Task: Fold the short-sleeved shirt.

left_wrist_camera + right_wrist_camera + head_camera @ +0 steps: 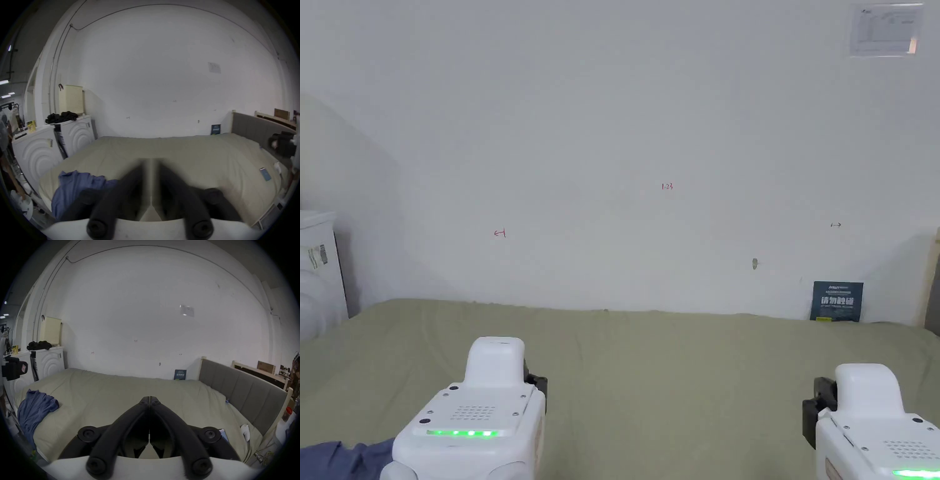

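The short-sleeved shirt [76, 185] is blue and lies crumpled at the near left corner of the bed [675, 375], partly hanging over the edge [32, 412]. A bit of the shirt [337, 459] shows at the bottom left of the head view. My left gripper [150, 162] hovers above the sheet just right of the shirt. Its jaws are blurred, with a narrow pale gap between them and nothing held. My right gripper [150, 398] hangs over the middle of the bed, far from the shirt, its tips touching and empty.
Two white washing machines [40, 154] stand left of the bed, with dark clothes on top. A grey headboard [243, 389] runs along the right side. A small blue flat object [265, 174] and a white item [245, 431] lie near the right edge. A dark sign [837, 301] leans on the wall.
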A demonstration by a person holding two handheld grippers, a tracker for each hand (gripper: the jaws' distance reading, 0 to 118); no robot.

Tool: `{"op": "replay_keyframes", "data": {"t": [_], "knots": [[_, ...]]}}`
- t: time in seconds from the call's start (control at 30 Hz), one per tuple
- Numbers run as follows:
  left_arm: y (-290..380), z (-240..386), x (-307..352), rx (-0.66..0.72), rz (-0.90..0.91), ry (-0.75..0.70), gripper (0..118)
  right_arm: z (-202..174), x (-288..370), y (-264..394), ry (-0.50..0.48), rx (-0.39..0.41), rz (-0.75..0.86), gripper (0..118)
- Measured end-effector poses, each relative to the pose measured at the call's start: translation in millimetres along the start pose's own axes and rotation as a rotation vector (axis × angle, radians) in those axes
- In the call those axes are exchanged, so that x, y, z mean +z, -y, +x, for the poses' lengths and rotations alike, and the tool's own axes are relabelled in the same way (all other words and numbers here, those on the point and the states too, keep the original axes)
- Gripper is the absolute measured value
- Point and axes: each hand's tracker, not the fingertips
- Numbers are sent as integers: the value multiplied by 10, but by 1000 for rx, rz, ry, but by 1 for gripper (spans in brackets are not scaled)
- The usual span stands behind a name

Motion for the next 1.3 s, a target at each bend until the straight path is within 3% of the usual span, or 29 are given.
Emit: {"op": "replay_keyframes", "data": {"t": [0.1,0.37,0.57,1.0,1.13,1.3], "knots": [[49,-41,-29,17,-7,4,0,-25,14,73,56,6,13,0],[79,-230,-1,14,-24,-31,0,-154,-19,21,42,42,20,0],[114,-815,190,44,-43,-157,0,-752,-163,-27,-129,50,19,0],[289,-2429,1293,86,-83,-590,0,-2645,-26,-131,-552,58,42,0],[312,-2578,1500,100,-83,-624,0,-2923,78,-143,-627,76,42,0],[340,-2649,1536,90,-88,-640,0,-3051,146,-101,-646,94,46,0]]}}
